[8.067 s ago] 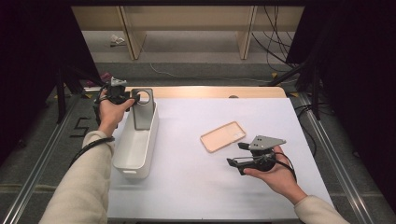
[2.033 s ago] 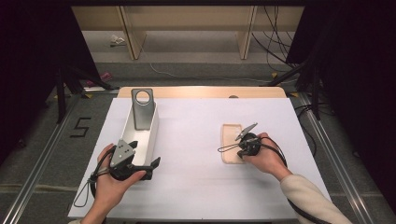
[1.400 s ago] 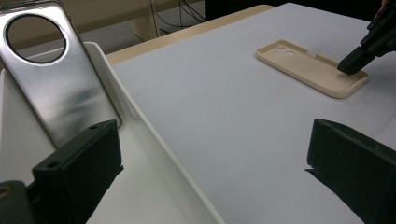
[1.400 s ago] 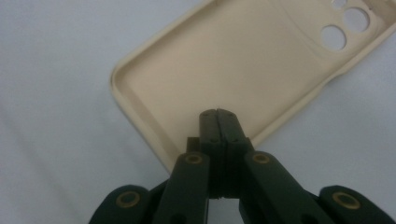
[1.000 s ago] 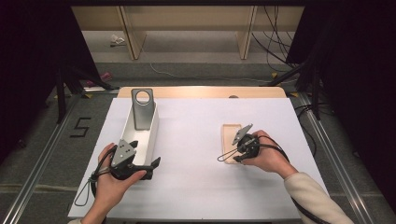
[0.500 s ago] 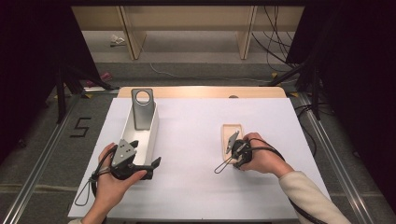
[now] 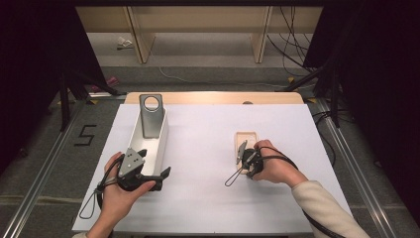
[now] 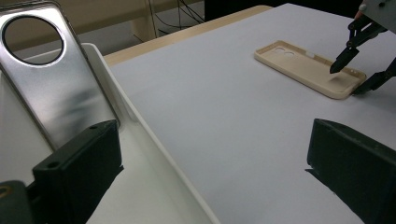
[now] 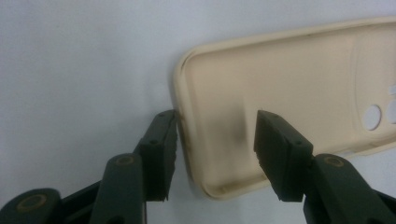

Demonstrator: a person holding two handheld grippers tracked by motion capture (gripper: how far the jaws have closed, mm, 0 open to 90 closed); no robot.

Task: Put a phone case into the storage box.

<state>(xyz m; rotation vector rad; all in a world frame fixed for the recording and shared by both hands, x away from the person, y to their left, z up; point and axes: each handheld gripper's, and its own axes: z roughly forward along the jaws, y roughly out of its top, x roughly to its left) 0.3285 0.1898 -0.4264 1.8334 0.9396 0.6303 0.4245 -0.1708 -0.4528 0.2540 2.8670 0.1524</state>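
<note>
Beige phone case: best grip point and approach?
Pinch the short end wall of the case nearest the right gripper, one jaw outside, one inside. It lies flat, cavity up, so the raised rim is probably the only edge to pinch. Come from above that end, as the open jaws already straddle it.

Table: a wooden top (image 7: 213, 97) showing as a pale strip along the far edge, covered nearly whole by a smooth white sheet (image 7: 208, 134). Directly on the sheet, left side: a long white rectangular plastic tray (image 7: 159, 144), running from near edge toward far edge. Right of centre, well apart from the tray: a flat cream-coloured soft phone case (image 7: 245, 140), lying open side up, camera cut-outs toward the far end.
</note>
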